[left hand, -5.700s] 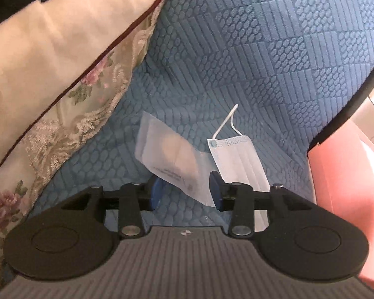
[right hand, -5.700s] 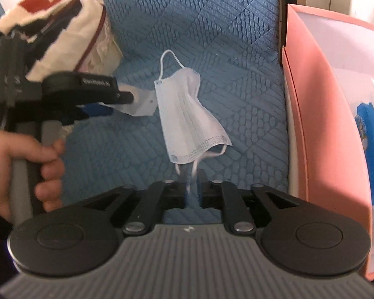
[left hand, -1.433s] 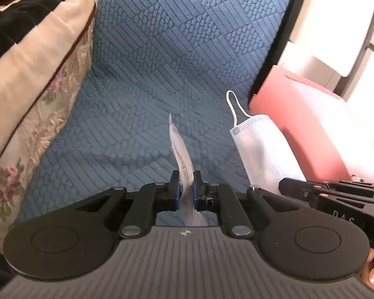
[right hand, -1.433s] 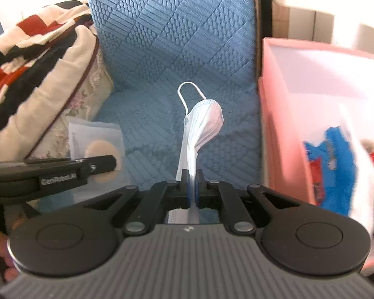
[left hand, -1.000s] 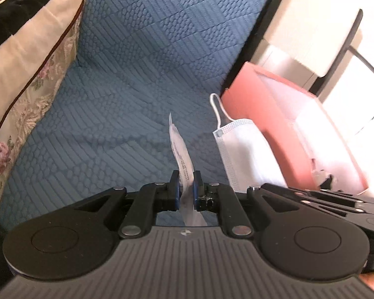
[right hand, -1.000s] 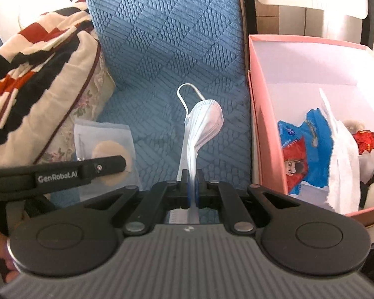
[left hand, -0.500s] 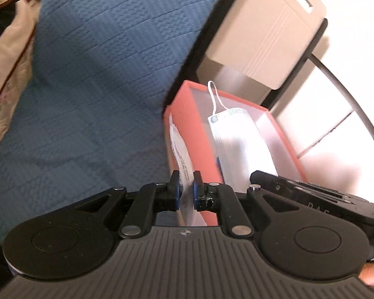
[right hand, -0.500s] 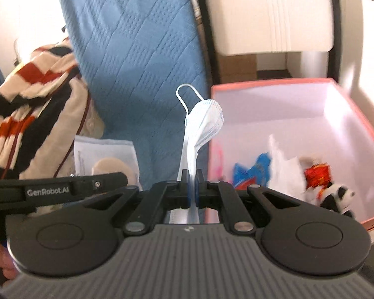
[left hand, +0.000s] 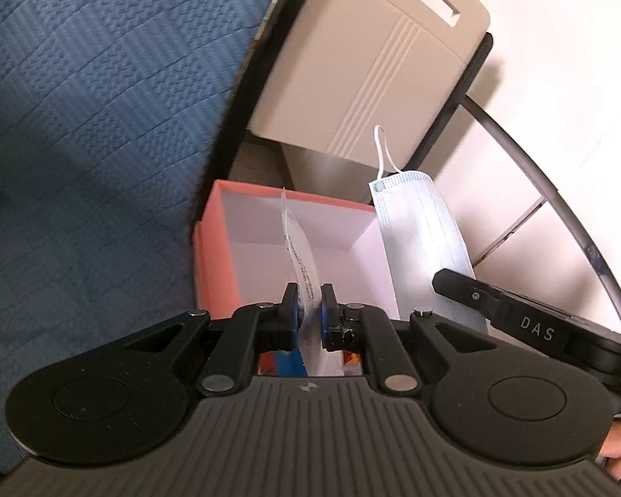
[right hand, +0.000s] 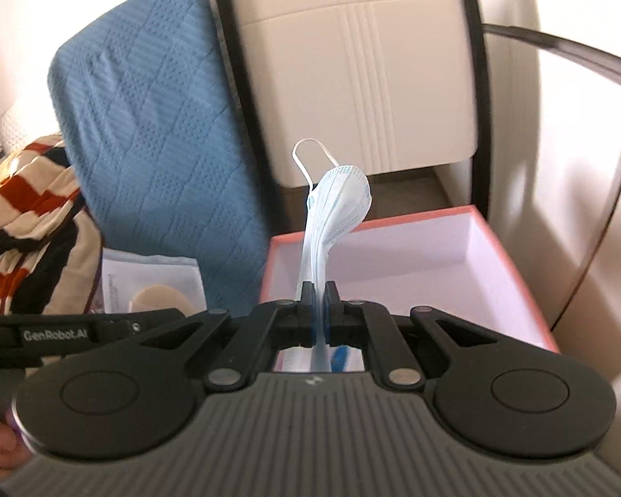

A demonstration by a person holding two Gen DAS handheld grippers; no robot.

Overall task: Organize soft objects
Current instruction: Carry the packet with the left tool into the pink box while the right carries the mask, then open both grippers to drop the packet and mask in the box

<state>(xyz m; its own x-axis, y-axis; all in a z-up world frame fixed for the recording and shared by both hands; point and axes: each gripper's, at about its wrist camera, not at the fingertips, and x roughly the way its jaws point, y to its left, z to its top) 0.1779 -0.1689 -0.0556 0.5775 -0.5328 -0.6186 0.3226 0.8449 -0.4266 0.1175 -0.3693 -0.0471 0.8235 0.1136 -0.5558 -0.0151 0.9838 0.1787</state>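
The left claw (left hand: 309, 307) pinches a clear packet (left hand: 300, 263); the right claw (right hand: 319, 305) pinches a face mask (right hand: 338, 203). Released at centre frame, either limp piece could drape over the pink box's (right hand: 513, 261) rim and slide outside.

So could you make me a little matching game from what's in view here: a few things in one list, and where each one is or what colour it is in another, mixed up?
Things:
1. face mask
2. clear packet
3. box
4. seat cushion

Descriptions:
A. pink outside, white inside
B. blue quilted fabric
C. pinched in the right gripper
D. pinched in the left gripper

Pairs: 1-C, 2-D, 3-A, 4-B
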